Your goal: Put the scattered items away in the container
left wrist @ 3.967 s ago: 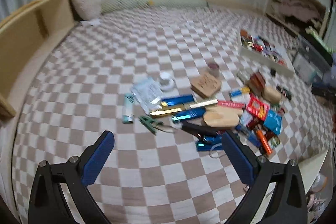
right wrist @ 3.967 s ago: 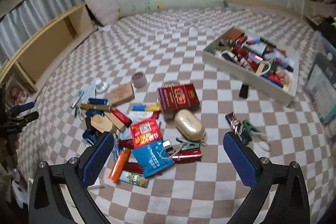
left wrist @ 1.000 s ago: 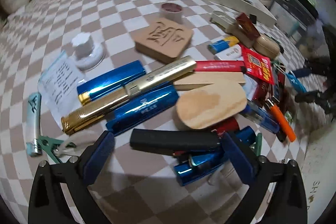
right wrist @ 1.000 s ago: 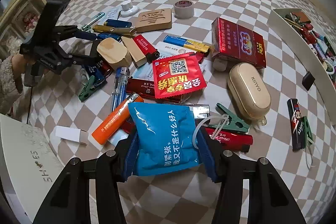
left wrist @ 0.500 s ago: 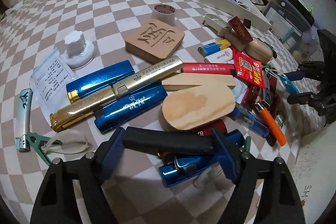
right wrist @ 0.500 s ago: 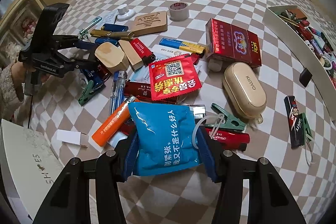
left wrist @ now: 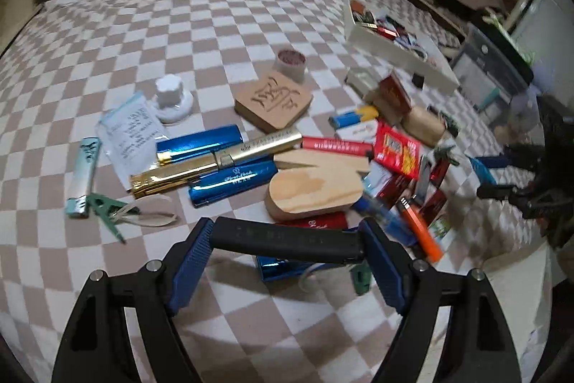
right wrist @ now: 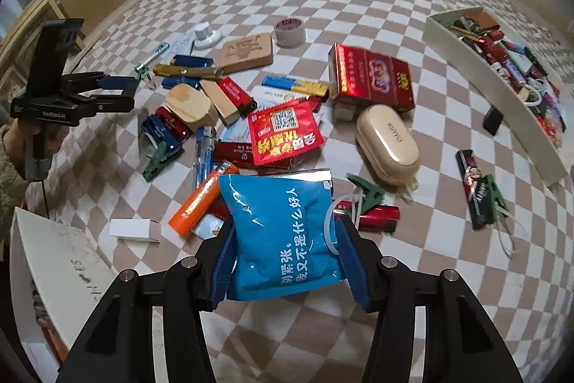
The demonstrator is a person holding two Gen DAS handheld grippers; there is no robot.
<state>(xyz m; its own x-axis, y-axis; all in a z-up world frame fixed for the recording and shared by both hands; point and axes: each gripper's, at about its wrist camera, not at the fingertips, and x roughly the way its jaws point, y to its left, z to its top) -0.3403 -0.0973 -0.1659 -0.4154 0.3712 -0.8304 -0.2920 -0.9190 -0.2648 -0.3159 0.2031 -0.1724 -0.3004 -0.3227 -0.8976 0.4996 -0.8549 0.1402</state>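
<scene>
Both picks are made: left tool (left wrist: 287,241) is clenched on a black bar (left wrist: 285,239), right tool (right wrist: 285,252) on a blue packet (right wrist: 280,232); next, carry both to the white container (right wrist: 502,96) at two o'clock

The left gripper (left wrist: 287,241) clamps a black bar (left wrist: 287,243) lengthwise above the bed's (left wrist: 222,17) clutter, probably lifted clear.

Left gripper (left wrist: 287,244) fingers clamp a black bar (left wrist: 285,243); right gripper (right wrist: 285,248) fingers pinch a blue packet (right wrist: 280,232).
</scene>
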